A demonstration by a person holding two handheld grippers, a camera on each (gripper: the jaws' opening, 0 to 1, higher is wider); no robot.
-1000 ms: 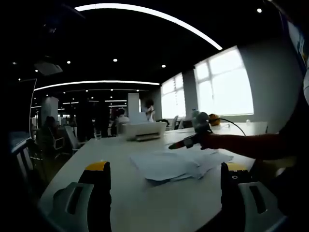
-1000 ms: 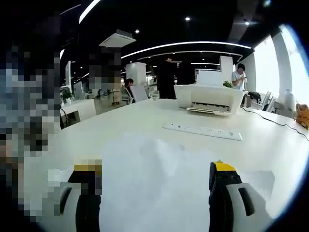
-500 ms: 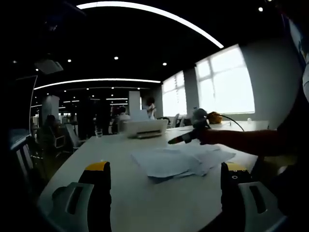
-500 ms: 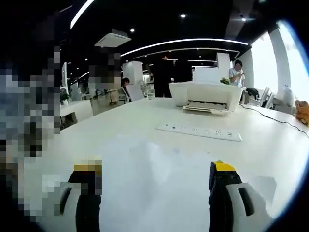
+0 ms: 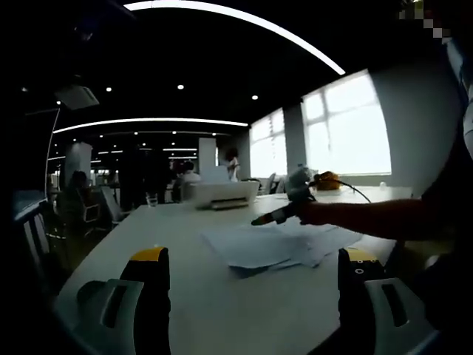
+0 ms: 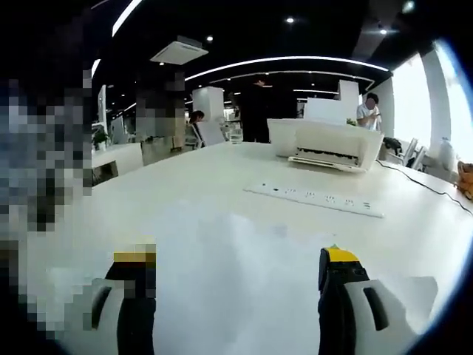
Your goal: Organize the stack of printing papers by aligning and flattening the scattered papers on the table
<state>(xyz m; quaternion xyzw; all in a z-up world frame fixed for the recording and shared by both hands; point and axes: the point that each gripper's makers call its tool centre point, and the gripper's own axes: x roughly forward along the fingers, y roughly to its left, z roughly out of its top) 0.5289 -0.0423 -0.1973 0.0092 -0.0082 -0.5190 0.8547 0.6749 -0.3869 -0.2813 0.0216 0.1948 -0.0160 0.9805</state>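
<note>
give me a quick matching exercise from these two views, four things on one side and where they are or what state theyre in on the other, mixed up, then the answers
Things:
1. papers
2. printer
3. power strip
4. right gripper

Places or states:
A. long and flat on the table, between the printer and the papers
B. spread in a loose, fanned pile, edges not lined up
C. held above the pile, reaching in from the right of the left gripper view
D. white, standing at the far part of the table

Pairs: 1-B, 2-D, 3-A, 4-C
</note>
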